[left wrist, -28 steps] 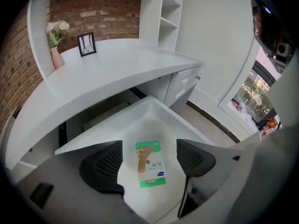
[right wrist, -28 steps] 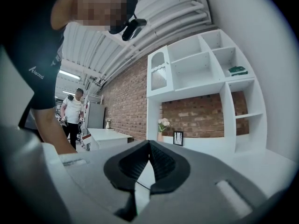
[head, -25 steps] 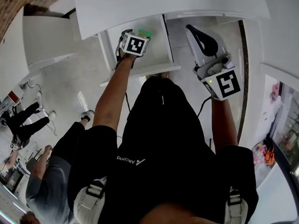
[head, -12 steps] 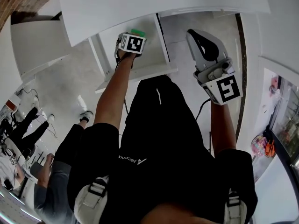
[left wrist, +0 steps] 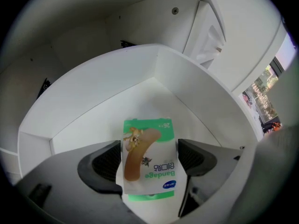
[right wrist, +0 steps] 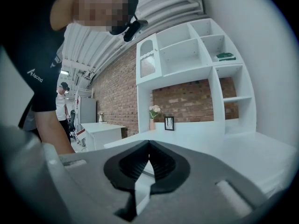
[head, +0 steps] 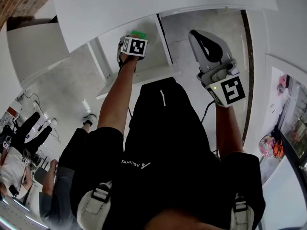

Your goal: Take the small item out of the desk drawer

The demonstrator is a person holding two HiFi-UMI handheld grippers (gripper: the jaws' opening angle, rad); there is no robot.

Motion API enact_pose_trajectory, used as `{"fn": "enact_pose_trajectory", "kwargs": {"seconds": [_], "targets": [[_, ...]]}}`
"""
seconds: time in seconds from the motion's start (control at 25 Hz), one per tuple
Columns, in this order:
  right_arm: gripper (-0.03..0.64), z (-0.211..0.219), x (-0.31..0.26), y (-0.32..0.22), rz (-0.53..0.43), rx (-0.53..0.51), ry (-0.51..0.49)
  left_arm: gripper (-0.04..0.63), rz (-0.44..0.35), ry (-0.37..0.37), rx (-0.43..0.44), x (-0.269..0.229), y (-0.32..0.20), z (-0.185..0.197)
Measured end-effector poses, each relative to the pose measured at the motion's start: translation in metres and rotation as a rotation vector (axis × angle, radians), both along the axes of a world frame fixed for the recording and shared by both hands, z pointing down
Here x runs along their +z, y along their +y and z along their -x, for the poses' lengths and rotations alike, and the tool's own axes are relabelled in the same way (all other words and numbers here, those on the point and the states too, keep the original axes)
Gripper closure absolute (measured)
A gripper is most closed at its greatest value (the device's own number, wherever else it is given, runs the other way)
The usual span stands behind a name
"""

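Observation:
A small green and white bandage packet [left wrist: 148,160] sits between the jaws of my left gripper [left wrist: 149,149], whose pads press on its two side edges. It is inside the open white desk drawer [left wrist: 98,94]. In the head view the left gripper [head: 136,37] reaches into the drawer [head: 164,49], and a bit of the green packet [head: 138,33] shows past its marker cube. My right gripper [head: 202,37] hangs to the right of the drawer, over the floor, away from the desk. In its own view the right gripper [right wrist: 148,147] is shut with nothing in it.
The white desk top [head: 144,4] overhangs the back of the drawer. A second white desk [head: 33,47] stands at the left. A person [head: 19,147] stands at the lower left. A white shelf unit [right wrist: 201,64] against a brick wall shows in the right gripper view.
The left gripper stays in the drawer at the packet. The view has shifted a little; both grippers keep nearly the same places.

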State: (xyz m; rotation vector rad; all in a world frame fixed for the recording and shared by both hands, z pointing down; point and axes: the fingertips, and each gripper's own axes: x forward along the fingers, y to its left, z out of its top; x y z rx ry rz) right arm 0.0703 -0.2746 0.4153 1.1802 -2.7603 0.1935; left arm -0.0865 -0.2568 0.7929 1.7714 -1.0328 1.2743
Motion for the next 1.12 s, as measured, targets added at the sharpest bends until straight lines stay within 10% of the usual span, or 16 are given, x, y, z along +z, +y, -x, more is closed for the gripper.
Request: {"fn": "enact_pose_trajectory", "kwargs": {"seconds": [0.48, 1.12], "targets": [[0.615, 0.005, 0.0, 0.003, -0.002, -0.019, -0.013, 0.252, -0.004, 0.02, 0.029, -0.026, 0.003, -0.003], [0.614, 0.015, -0.033, 0.02, -0.088, -0.044, -0.079, 0.252, -0.262, 0.208, 0.148, -0.184, 0.014, -0.038]]}}
